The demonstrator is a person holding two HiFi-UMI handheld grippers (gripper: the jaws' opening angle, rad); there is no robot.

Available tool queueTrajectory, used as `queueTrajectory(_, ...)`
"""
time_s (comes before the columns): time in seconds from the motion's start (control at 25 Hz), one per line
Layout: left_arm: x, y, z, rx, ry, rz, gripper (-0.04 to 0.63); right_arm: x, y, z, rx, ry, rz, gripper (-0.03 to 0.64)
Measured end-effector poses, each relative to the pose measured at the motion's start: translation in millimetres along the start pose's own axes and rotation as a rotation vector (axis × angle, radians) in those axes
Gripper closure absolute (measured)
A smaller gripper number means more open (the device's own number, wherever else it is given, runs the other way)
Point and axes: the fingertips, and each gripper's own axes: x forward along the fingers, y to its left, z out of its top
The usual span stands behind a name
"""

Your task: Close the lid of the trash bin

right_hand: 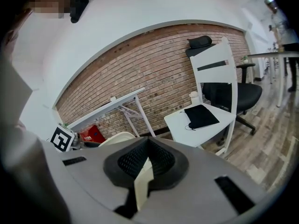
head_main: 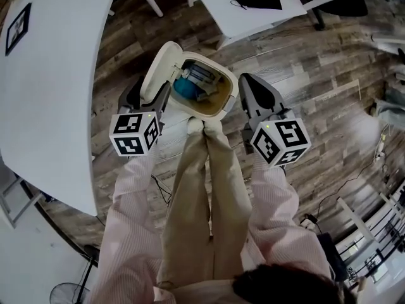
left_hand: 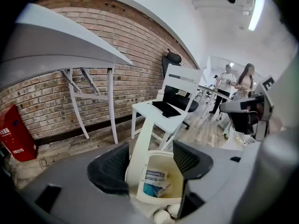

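A cream trash bin (head_main: pixel 214 109) stands on the wood floor with its lid (head_main: pixel 159 68) raised upright on the left side. Blue and white packaging lies inside the bin (left_hand: pixel 164 197). My left gripper (head_main: pixel 149 101) is open, and the upright lid (left_hand: pixel 140 148) stands between its jaws, nearer the left one; I cannot tell if it touches. My right gripper (head_main: pixel 248 84) is shut just to the right of the bin's rim. In the right gripper view the jaws of my right gripper (right_hand: pixel 148 143) meet at the tips, with a strip of cream plastic (right_hand: pixel 141 185) showing in the gap below.
The person's white shoes (head_main: pixel 204 126) stand at the bin's near side. A white table (head_main: pixel 50 75) runs along the left. A white seat (head_main: pixel 253 8) with a black item on it is behind the bin. Cables (head_main: pixel 342 195) lie on the floor at right. Two people (left_hand: pixel 238 83) stand far off.
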Motion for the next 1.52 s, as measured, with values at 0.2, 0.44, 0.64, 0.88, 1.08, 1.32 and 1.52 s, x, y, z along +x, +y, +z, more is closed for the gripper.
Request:
queueTrajectory(0.2, -1.9, -6.7, 1.2, 0.011, -0.009, -0.015, 0.308, -9.8, -3.5, -6.5, 0.021, -0.016, -0.032, 0.614)
queueTrajectory(0.44, -3.1, -32.3, -5.7, 0.046, 0.002, -0.084, 0.308, -23.8, -4.3, -16.6, 0.049, -0.038, -0.076, 0.614)
queueTrajectory(0.64, -4.4, -57.3, -16.4, 0.071, 0.026, -0.139, 0.305, -36.5, -7.1, -17.8, 0.076, -0.060, -0.109, 0.614)
queueTrajectory(0.88, -1.3, -76.3, -22.9, 0.072, 0.050, -0.200, 0.299, -46.0, -13.8, -20.6, 0.108, -0.091, -0.153, 0.614)
queueTrajectory(1.08, 0.6, -88.1, -29.9, 0.067, 0.066, -0.229, 0.299, -49.0, -15.4, -28.5, 0.144, -0.098, -0.173, 0.614)
queueTrajectory(1.32, 10.4, -107.3, -42.1, 0.070, 0.110, -0.283, 0.299, -49.1, -21.1, -35.2, 0.171, -0.108, -0.195, 0.614)
queueTrajectory(1.52, 21.5, -120.7, -53.1, 0.070, 0.144, -0.316, 0.299, -51.6, -32.2, -42.2, 0.194, -0.111, -0.229, 0.614)
